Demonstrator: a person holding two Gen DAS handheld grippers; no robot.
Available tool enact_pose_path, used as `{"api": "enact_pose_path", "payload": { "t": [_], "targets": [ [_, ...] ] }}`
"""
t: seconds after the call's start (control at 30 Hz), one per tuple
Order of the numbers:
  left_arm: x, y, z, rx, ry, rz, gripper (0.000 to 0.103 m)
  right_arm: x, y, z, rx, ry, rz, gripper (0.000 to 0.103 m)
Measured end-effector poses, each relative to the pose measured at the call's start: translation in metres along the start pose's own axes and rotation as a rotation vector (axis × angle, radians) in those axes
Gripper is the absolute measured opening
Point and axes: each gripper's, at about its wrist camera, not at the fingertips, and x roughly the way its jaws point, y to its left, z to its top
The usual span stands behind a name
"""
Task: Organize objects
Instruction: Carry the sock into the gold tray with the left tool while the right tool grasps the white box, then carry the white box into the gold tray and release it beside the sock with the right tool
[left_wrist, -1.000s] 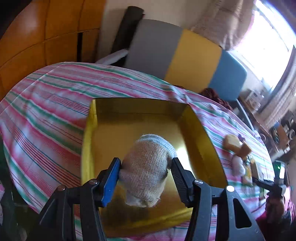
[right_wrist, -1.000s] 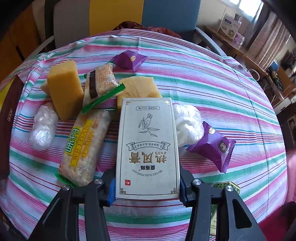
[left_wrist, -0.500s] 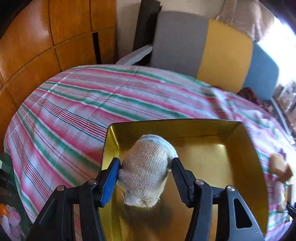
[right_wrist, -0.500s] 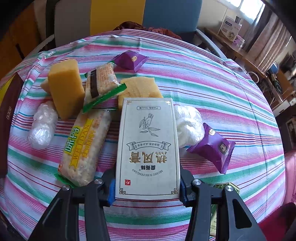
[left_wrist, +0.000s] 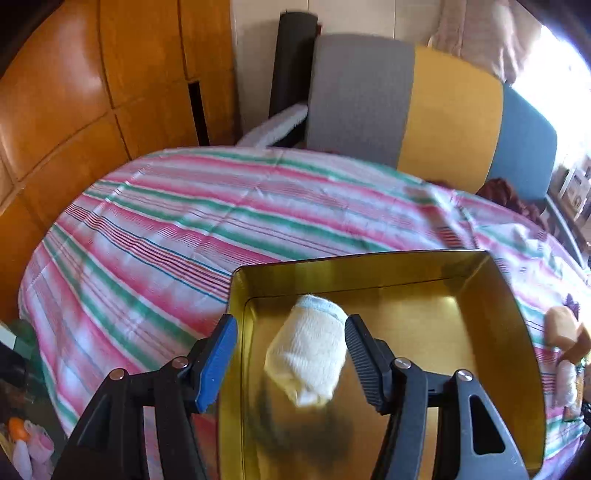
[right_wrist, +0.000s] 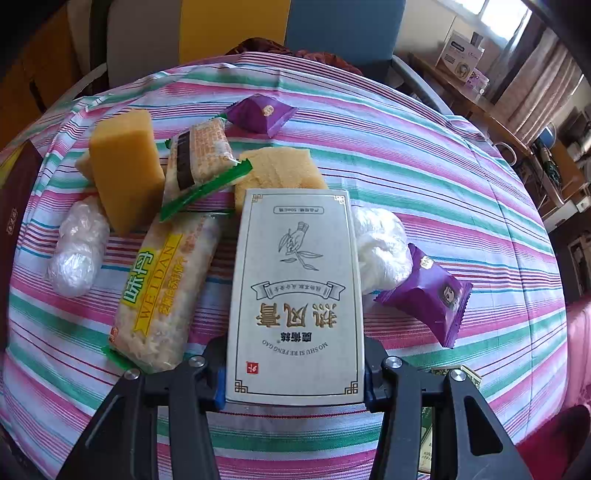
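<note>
- My left jaws hung over the gold tin, and they had just been opening.
- The rolled sock sat between them. The blue left pad stood clear of it; the right pad looked to be just brushing it, though blur made that hard to judge.
- The sock lay inside the tin, near its left wall.
- The tin stood on the striped tabletop.
- My right jaws were clamped on the near end of the white box, which lay flat on the tabletop.
- Just left of the box lay a long snack pack; to its right a white plastic wad and a purple packet.
- Behind sat a yellow sponge.
</note>
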Motion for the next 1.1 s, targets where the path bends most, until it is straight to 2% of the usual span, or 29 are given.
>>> {"api": "enact_pose_path", "payload": {
  "t": [0.1,0.3,0.43,0.53,0.63,0.77,0.9,1.1],
  "targets": [
    [-0.032,0.004,-0.018,-0.03,-0.035,-0.051,0.061,-0.006,-0.003,0.0,0.015,-0.018,-0.008,0.051],
    [-0.076,0.0,-0.061,-0.014,-0.055,-0.077,0.061,-0.013,-0.005,-0.001,0.05,-0.036,0.004,0.051],
    [-0.093,0.0,-0.079,-0.038,-0.06,-0.064,0.061,-0.031,-0.01,0.001,0.094,-0.093,0.014,0.051],
    [-0.098,0.006,-0.086,-0.075,-0.052,-0.081,0.061,-0.055,-0.011,0.005,0.12,-0.153,0.018,0.051],
    [-0.099,0.008,-0.09,-0.077,-0.053,-0.076,0.061,-0.081,0.008,0.01,0.116,-0.192,0.084,0.051],
    [-0.101,0.011,-0.094,-0.076,-0.059,-0.056,0.061,-0.11,0.066,0.019,0.029,-0.221,0.218,0.051],
    [-0.099,0.019,-0.098,-0.1,-0.04,-0.065,0.061,-0.134,0.157,0.023,-0.147,-0.218,0.352,0.051],
    [-0.096,0.048,-0.106,-0.171,-0.014,-0.075,0.061,-0.144,0.29,0.022,-0.382,-0.124,0.493,0.051]
  ]
}}
